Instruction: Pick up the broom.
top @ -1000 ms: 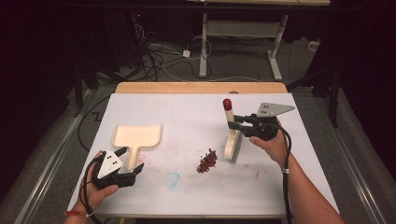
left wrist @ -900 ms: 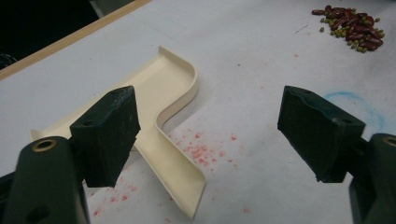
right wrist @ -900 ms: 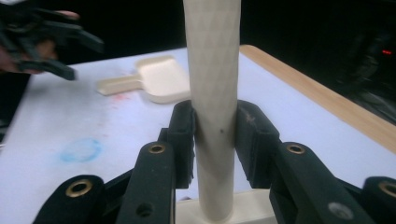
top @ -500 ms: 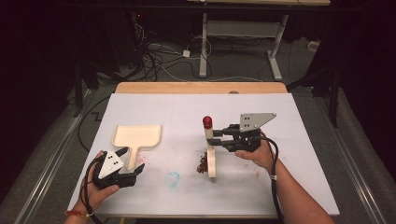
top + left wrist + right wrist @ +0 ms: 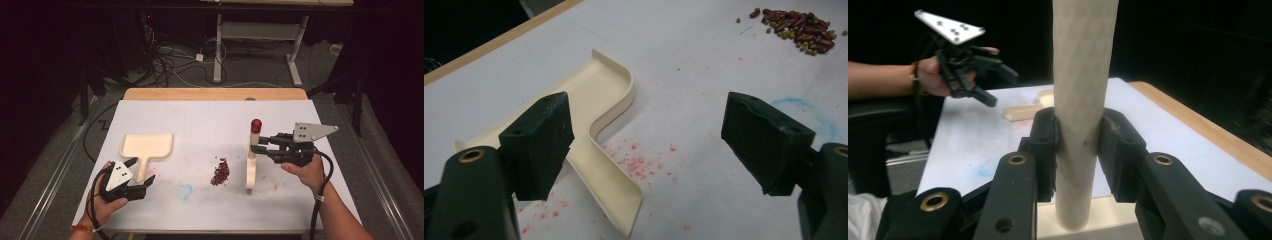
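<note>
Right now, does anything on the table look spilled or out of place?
Yes. A small pile of beans lies loose on the white table, between the dustpan and the brush. Red specks and a blue smudge also stain it.

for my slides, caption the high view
Right gripper holds an upright brush beside spilled beans; left gripper open by the dustpan.

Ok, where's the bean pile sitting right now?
In the high view the bean pile lies mid-table, just left of the brush held upright by the right gripper, and right of the dustpan.
</note>
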Demonstrator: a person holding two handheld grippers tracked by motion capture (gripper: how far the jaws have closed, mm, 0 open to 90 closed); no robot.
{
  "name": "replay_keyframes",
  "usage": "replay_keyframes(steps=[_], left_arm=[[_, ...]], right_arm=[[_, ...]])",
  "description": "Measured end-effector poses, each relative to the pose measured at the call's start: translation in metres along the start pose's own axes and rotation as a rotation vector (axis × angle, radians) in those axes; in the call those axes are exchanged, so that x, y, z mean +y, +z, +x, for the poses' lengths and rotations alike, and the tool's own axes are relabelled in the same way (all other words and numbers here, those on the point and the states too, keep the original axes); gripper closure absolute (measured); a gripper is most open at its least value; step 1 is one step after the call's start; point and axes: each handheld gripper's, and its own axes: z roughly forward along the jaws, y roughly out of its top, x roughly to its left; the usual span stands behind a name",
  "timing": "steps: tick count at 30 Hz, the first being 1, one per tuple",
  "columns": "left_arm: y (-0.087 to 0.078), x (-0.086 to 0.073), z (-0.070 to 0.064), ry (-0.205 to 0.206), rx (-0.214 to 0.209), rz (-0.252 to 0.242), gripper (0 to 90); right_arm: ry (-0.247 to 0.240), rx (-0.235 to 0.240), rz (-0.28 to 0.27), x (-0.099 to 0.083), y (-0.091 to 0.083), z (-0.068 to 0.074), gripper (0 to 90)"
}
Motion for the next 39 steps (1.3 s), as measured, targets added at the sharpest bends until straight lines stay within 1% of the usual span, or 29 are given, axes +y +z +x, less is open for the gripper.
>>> replay_keyframes(steps=[1,4,6,7,9,10,11,12,13,16,17,18,19,20,22,25,26,29,31,32,33,34,35,36,37,39], left_arm=[[0.0,0.0,0.0,0.003,0.001,-0.001,19.9],[0.0,0.001,-0.001,0.006,0.002,-0.002,20.0],[0.0,0.002,-0.001,0.008,0.002,-0.002,20.0],[0.0,0.002,-0.001,0.008,0.002,-0.003,19.9],[0.001,0.002,-0.001,0.001,-0.003,-0.007,20.0],[0.002,0.002,0.0,0.001,-0.003,-0.004,19.9],[0.003,0.002,0.0,0.006,-0.005,-0.001,19.9],[0.004,0.003,-0.001,0.006,-0.007,-0.001,20.0],[0.004,0.004,-0.001,0.01,-0.008,0.0,20.0],[0.005,0.005,-0.002,0.017,-0.011,-0.002,20.0],[0.006,0.005,-0.002,0.018,-0.014,-0.001,20.0],[0.007,0.005,-0.002,0.017,-0.014,0.001,20.0],[0.007,0.005,-0.001,0.015,-0.016,0.001,20.0],[0.007,0.005,-0.001,0.015,-0.018,0.0,20.0],[0.007,0.005,-0.001,0.014,-0.021,-0.002,20.0],[0.007,0.004,0.0,0.014,-0.022,-0.005,20.0],[0.006,0.004,0.0,0.013,-0.022,-0.008,20.0],[0.006,0.003,0.001,0.014,-0.022,-0.009,20.0],[0.005,0.003,0.0,0.019,-0.025,-0.009,20.0],[0.005,0.003,0.0,0.021,-0.024,-0.009,20.0],[0.005,0.004,0.0,0.024,-0.02,-0.01,20.0],[0.005,0.004,0.0,0.037,-0.015,-0.021,19.9],[0.004,0.004,0.0,0.042,-0.014,-0.024,20.0],[0.004,0.004,-0.002,0.031,-0.018,-0.016,19.9],[0.005,0.005,-0.001,0.045,-0.015,-0.022,20.0],[0.005,0.005,-0.002,0.05,-0.016,-0.018,20.0]], right_arm=[[-0.002,-0.013,0.003,0.0,-0.003,0.001,70.3],[0.017,-0.084,0.028,-0.001,-0.013,0.004,70.3],[0.021,-0.13,0.04,-0.002,-0.02,0.007,70.3],[0.038,-0.164,0.048,-0.003,-0.023,0.008,70.3],[0.05,-0.212,0.052,-0.002,-0.028,0.012,70.3],[0.057,-0.257,0.055,-0.001,-0.028,0.013,70.3],[0.055,-0.299,0.053,0.001,-0.027,0.013,70.4],[0.062,-0.355,0.035,0.004,-0.025,0.012,70.4],[0.08,-0.413,0.02,0.007,-0.021,0.011,70.4],[0.15,-0.502,-0.045,0.012,-0.003,0.006,70.4],[0.161,-0.518,-0.05,0.013,0.004,0.004,70.4],[0.173,-0.543,-0.062,0.014,0.016,0.002,70.4],[0.172,-0.558,-0.068,0.015,0.025,-0.001,70.4],[0.187,-0.565,-0.071,0.015,0.035,-0.003,70.4],[0.197,-0.573,-0.085,0.015,0.054,-0.006,70.5],[0.171,-0.622,-0.088,0.013,0.079,-0.008,70.5],[0.175,-0.641,-0.09,0.012,0.088,-0.008,70.4],[0.177,-0.694,-0.095,0.007,0.106,-0.006,70.5],[0.164,-0.734,-0.092,0.004,0.115,-0.003,70.4],[0.167,-0.754,-0.093,0.001,0.119,-0.001,70.5],[0.171,-0.759,-0.092,-0.001,0.122,0.0,70.4],[0.176,-0.761,-0.089,-0.003,0.123,0.001,70.5],[0.177,-0.766,-0.088,-0.005,0.125,0.002,70.4],[0.17,-0.765,-0.083,-0.007,0.126,0.003,70.5],[0.171,-0.767,-0.077,-0.009,0.127,0.005,70.4],[0.176,-0.771,-0.09,-0.011,0.127,0.007,70.5]])
